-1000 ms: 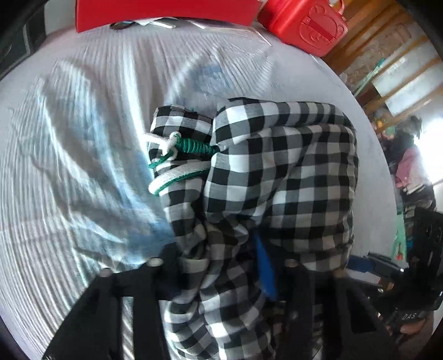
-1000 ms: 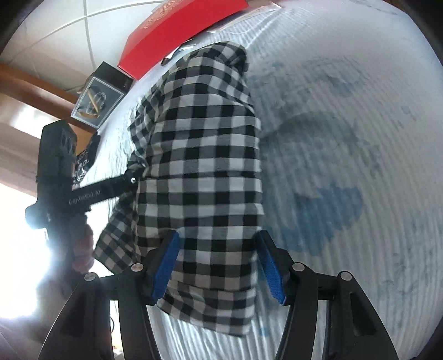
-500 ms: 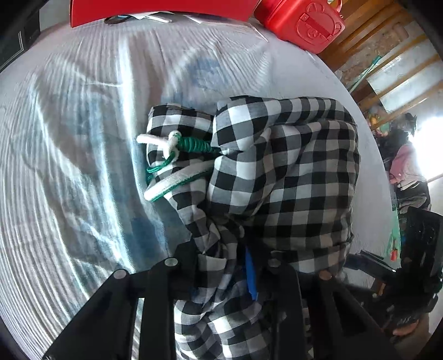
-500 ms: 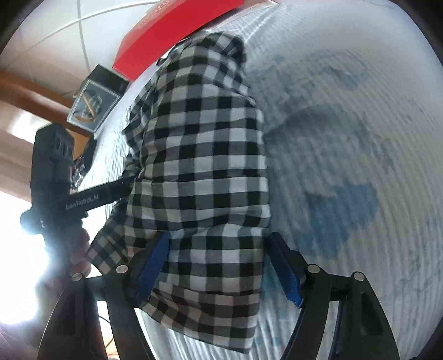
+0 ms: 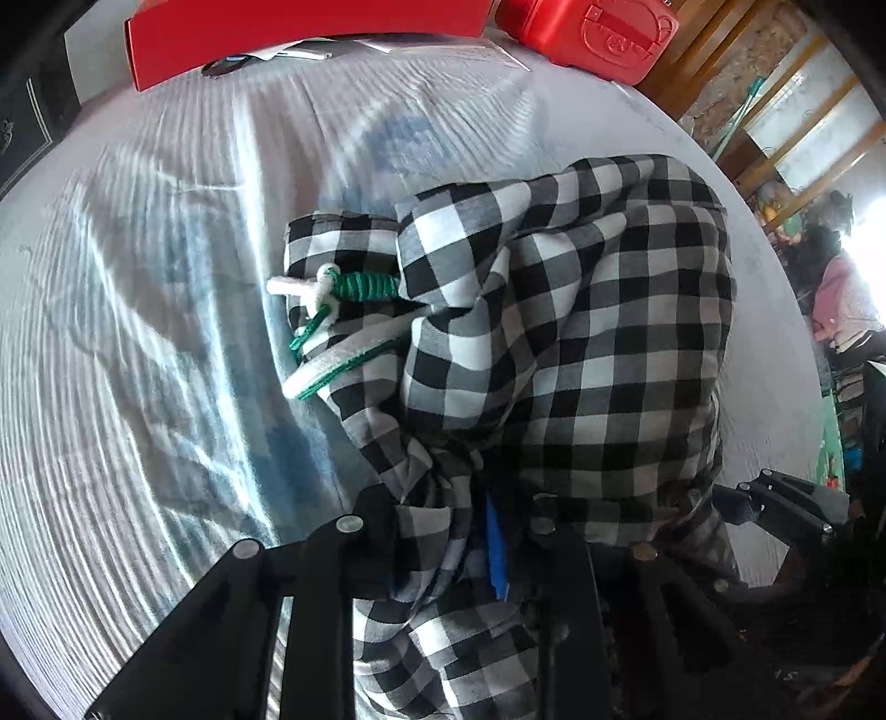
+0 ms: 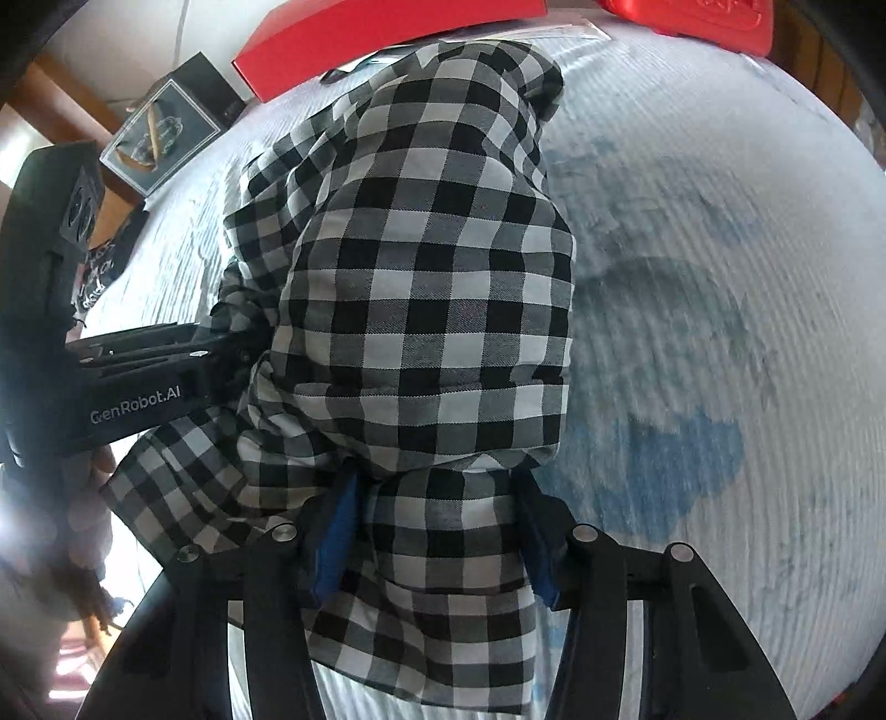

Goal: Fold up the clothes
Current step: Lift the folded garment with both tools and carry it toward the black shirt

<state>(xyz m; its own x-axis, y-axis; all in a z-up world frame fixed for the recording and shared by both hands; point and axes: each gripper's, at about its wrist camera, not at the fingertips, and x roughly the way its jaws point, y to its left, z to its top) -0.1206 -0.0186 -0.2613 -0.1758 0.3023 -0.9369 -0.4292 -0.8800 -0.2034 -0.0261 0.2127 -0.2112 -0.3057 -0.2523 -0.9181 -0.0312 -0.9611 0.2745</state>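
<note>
The left gripper (image 5: 470, 531) has just been closing and, in the left wrist view, pinches a bunched fold of the black-and-white checked garment (image 5: 581, 343), which lies heaped on the white ribbed bedcover (image 5: 138, 332). A green and white drawstring (image 5: 338, 310) sticks out at the garment's left edge. A red box (image 5: 310, 33) and a red case (image 5: 598, 27) sit at the far edge.

In the right wrist view, the right gripper (image 6: 437, 537) has just been closing; its blue pads (image 6: 332, 543) flank a fold of the garment (image 6: 432, 277), pressing its sides. The left gripper (image 6: 166, 382) reaches in from the left.
</note>
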